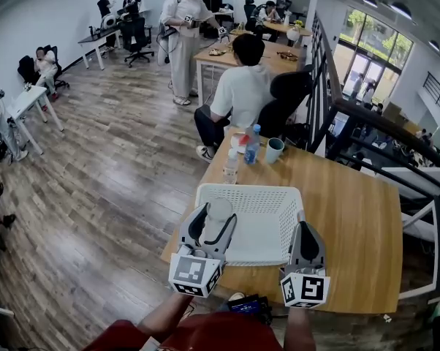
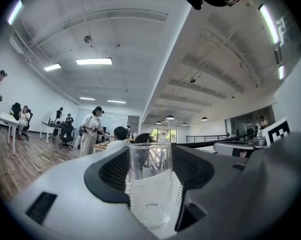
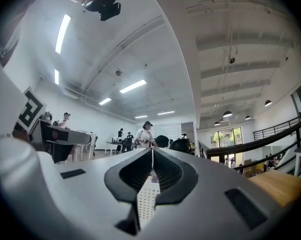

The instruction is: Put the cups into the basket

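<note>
- Frankly, the only print I could make out was the black-and-white square pattern on each claw's marker cube; the blue label on the bottle [image 1: 253, 145] at the far edge of the desk was too small to read.
- My left claw [image 1: 214, 215] was part open, its jaws closed against the sides of a clear glass cup [image 2: 150, 184] that stood upright between them.
- From the head view that cup hung over the near left corner of the white perforated basket [image 1: 278, 196].
- My right claw [image 3: 151, 156] had its jaws pressed together with nothing between them, the tips at the basket's right rim; I couldn't tell whether they touched it.
- A teal cup [image 1: 274, 150] stood just beside the bottle, well apart from the basket.
- The basket sat on a wooden desk [image 1: 351, 218], in an open office with plank flooring [image 1: 118, 167], a dark railing [image 1: 330, 108] and people at other tables.
</note>
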### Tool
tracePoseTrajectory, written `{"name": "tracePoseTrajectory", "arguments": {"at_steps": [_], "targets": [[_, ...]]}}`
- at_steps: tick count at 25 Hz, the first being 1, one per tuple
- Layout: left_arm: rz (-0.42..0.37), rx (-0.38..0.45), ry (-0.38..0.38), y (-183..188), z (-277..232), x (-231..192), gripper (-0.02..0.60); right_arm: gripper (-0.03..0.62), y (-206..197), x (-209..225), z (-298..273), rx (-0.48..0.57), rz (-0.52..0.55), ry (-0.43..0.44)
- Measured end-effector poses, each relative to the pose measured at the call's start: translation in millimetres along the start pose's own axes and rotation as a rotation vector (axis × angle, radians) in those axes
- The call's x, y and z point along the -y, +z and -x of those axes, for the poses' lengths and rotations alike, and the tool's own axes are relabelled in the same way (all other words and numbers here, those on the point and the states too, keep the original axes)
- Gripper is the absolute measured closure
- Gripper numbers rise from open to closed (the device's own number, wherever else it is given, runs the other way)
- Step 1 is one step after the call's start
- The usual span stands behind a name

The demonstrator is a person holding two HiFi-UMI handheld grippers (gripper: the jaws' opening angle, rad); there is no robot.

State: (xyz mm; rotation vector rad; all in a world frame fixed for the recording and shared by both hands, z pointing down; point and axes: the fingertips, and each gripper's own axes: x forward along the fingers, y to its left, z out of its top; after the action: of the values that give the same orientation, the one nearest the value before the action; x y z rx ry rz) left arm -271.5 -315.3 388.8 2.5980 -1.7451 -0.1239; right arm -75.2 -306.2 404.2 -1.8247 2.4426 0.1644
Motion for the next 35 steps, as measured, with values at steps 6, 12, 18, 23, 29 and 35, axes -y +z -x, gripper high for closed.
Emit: {"name": "tracePoseTrajectory", "arguments": {"at_steps": [6,12,18,23,29,35], "targets": [[0.001,-0.009,-0.027,4.8,-41.9,24.6,0.311,0.582,4.6,42.7,-14.1,0.002,-0.013,-0.023],[-0.001,-0.022,-0.043,-1.7,-69.4,43.8,0.311,0.582,0.8,77.8,-21.2,0.003,-0.028,-0.045],[0.006,-0.046,-0.066,-9.6,-84.7,45.4,0.311,0.582,-2.4,89.4,-25.5,-0.002,-0.021,-0.067],[0.002,-0.063,-0.108,-10.9,-94.9,44.0,0.311,0.582,-2.4,90.8,-30.3,-0.008,-0.019,-0.104],[0.009,-0.078,-0.142,-18.8,-103.6,39.5,0.311,0.582,-3.2,87.9,-34.4,-0.012,-0.021,-0.135],[0.001,-0.105,-0.177,-27.2,-111.8,41.4,0.311,0.582,-3.0,89.6,-34.7,-0.016,-0.002,-0.146]]}}
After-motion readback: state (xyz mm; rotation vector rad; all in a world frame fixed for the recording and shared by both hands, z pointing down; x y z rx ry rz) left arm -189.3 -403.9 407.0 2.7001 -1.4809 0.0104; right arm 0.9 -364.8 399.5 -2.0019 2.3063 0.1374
